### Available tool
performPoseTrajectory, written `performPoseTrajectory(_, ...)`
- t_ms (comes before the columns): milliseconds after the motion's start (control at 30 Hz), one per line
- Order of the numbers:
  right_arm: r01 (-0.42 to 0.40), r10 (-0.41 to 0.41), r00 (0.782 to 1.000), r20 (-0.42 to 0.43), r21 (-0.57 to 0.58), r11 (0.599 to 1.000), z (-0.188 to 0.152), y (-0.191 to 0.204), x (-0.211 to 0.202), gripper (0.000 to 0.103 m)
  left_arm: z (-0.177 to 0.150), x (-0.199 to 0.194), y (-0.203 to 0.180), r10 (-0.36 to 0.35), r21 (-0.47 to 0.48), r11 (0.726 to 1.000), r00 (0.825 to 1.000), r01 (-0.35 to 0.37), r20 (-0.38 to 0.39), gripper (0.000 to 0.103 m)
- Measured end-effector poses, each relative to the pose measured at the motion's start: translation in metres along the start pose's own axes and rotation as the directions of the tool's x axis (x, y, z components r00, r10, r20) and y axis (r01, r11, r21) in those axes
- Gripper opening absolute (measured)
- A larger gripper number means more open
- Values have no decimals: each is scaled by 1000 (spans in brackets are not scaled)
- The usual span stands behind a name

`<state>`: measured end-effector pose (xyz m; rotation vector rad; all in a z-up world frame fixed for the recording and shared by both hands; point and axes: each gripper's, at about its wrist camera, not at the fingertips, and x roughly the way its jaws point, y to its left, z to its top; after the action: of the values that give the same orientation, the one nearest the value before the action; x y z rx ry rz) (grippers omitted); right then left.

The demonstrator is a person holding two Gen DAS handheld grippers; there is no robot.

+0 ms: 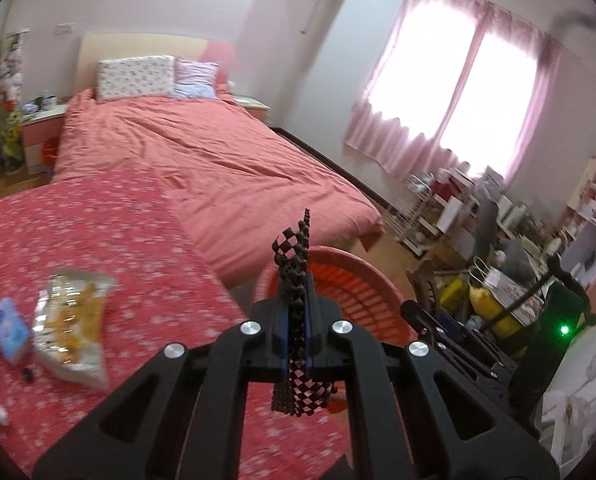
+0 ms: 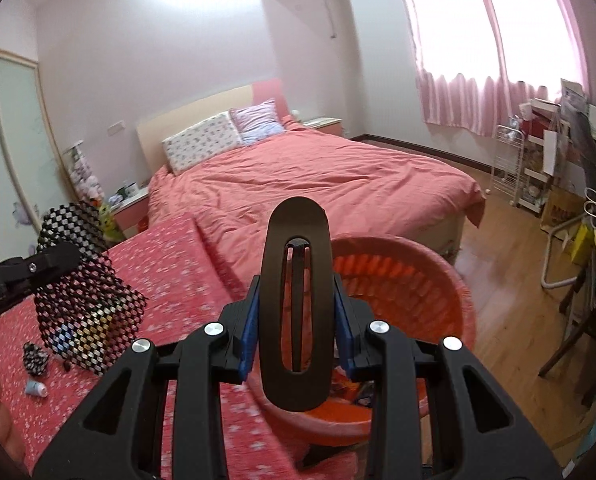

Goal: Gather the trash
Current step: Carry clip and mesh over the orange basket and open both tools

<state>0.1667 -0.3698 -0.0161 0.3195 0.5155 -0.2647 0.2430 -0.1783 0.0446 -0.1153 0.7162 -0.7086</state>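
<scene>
My left gripper (image 1: 296, 312) is shut on a piece of black mesh netting (image 1: 293, 256), held above the near edge of the red basket (image 1: 362, 296). In the right wrist view the left gripper (image 2: 63, 258) holds the mesh (image 2: 85, 296) over the flowered red cloth (image 2: 169, 280). My right gripper (image 2: 296, 320) is shut on a dark oval hair clip (image 2: 295, 304), over the red basket (image 2: 454, 292). On the cloth lie a crumpled snack bag (image 1: 71, 312), a small blue carton (image 1: 7, 328) and a small tube (image 2: 35, 388).
A bed with a pink quilt (image 1: 201, 152) lies beyond the cloth-covered surface. Cluttered shelves and a white rack (image 2: 538, 168) stand under the pink-curtained window. A dark chair (image 2: 582, 320) stands on the wooden floor at the right. A nightstand (image 1: 41, 128) stands left of the bed.
</scene>
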Motion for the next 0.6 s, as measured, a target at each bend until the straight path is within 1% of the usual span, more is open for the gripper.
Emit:
performPoseTrajectory(200,26,-26,1000,-4,52,998,5,-26,12,33,1,41,-31,-52,28,998,998,53,-38,7)
performPoseTrajectory(300,28,-28,1000,-8,69,997,5,-34,16,33,0,58,-40,-66,35,997,996,68,-60,7)
performPoseTrajectory(433,25,-24,1000,-12,79,997,5,-41,22,33,-3,82,-49,-71,47,996,994,76,-86,7)
performPoseTrajectory(600,15,-12,1000,-22,107,994,5,-51,29,33,-9,105,-51,-66,42,997,990,72,-125,7)
